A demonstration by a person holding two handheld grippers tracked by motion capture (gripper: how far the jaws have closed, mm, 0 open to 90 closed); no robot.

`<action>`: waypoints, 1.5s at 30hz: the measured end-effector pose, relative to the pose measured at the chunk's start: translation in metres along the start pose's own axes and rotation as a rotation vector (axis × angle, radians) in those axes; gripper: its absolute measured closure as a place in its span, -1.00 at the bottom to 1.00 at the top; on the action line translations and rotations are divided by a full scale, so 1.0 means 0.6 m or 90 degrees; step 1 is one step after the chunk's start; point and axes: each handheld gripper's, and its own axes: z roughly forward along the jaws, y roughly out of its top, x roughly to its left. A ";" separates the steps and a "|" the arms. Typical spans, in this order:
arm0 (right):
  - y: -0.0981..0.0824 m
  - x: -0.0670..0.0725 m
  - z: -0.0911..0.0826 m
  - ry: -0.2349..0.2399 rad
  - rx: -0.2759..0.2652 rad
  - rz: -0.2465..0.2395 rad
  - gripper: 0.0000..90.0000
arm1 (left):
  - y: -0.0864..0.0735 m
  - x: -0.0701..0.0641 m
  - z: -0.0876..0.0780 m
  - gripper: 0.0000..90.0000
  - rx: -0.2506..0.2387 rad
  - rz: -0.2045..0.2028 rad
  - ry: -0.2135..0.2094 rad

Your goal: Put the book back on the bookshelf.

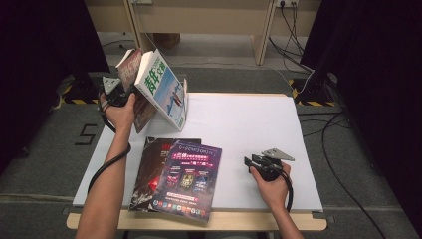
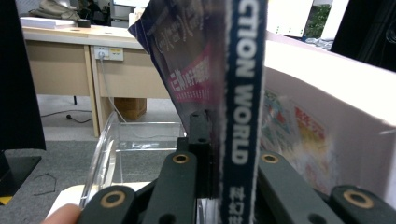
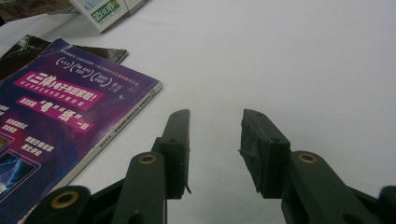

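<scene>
Up in the upper left of the high view, my left gripper (image 1: 121,95) clamps a dark magazine (image 1: 130,69) upright beside the white-and-blue magazine (image 1: 164,89). My right gripper (image 1: 250,162) rests lower right on the white table (image 1: 249,124), jaws parted and empty, near the purple magazine (image 1: 189,177).

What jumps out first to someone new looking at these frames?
The left gripper, raised over the table's far left corner, shut on a magazine with "WORLD" on its spine, beside a blue-and-white magazine leaning upright. Then the purple magazine lying flat on a darker one at the white table's near edge, the right gripper open and empty beside it.
</scene>
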 end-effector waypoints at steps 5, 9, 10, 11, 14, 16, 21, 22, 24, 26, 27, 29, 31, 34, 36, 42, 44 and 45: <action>0.000 0.000 0.000 0.000 0.001 0.001 0.40 | 0.002 -0.007 -0.005 0.84 0.019 0.021 0.005; 0.000 -0.001 -0.001 0.001 0.004 -0.001 0.39 | 0.000 -0.007 -0.016 0.83 0.034 0.014 0.002; 0.000 -0.001 -0.001 0.002 0.004 0.000 0.39 | -0.001 -0.005 -0.020 0.83 0.039 0.012 0.001; 0.001 0.000 -0.001 0.002 0.004 0.002 0.39 | -0.001 -0.003 -0.023 0.81 0.042 0.009 0.002; 0.001 0.001 0.000 0.002 0.003 0.002 0.39 | -0.003 0.004 -0.029 0.76 0.057 0.004 0.005; 0.001 0.002 0.001 0.003 0.005 0.001 0.38 | -0.006 0.011 -0.032 0.72 0.059 -0.008 0.000; 0.000 0.003 0.003 0.005 0.012 0.006 0.38 | -0.004 0.020 -0.035 0.67 0.061 -0.033 -0.013; -0.001 0.002 0.004 0.005 0.012 0.007 0.38 | -0.002 0.020 -0.036 0.67 0.061 -0.033 -0.016; -0.001 0.002 0.003 0.004 0.012 0.008 0.38 | -0.001 0.018 -0.037 0.67 0.057 -0.026 -0.015; 0.000 0.001 0.003 0.004 0.012 0.007 0.38 | -0.001 0.017 -0.040 0.69 0.050 -0.032 -0.016; 0.000 0.000 0.003 0.003 0.011 0.007 0.38 | -0.003 0.017 -0.041 0.70 0.047 -0.035 -0.018; -0.001 0.000 0.003 0.004 0.012 0.008 0.38 | -0.007 0.018 -0.044 0.77 0.042 -0.044 -0.019; -0.001 -0.001 0.003 0.005 0.012 0.008 0.38 | -0.010 0.020 -0.046 0.82 0.039 -0.059 -0.019; -0.001 0.000 0.003 0.004 0.016 0.008 0.37 | -0.009 0.022 -0.047 0.83 0.041 -0.058 -0.015; -0.001 0.000 0.003 0.003 0.018 0.008 0.37 | -0.009 0.020 -0.047 0.84 0.042 -0.059 -0.015; -0.001 0.001 0.004 0.004 0.018 0.010 0.37 | -0.009 0.013 -0.044 0.85 0.034 -0.062 -0.009; -0.001 0.000 0.003 0.004 0.018 0.006 0.37 | -0.009 0.012 -0.041 0.86 0.030 -0.063 -0.007; -0.001 0.000 0.003 0.002 0.018 0.009 0.37 | -0.008 0.011 -0.038 0.86 0.026 -0.064 -0.005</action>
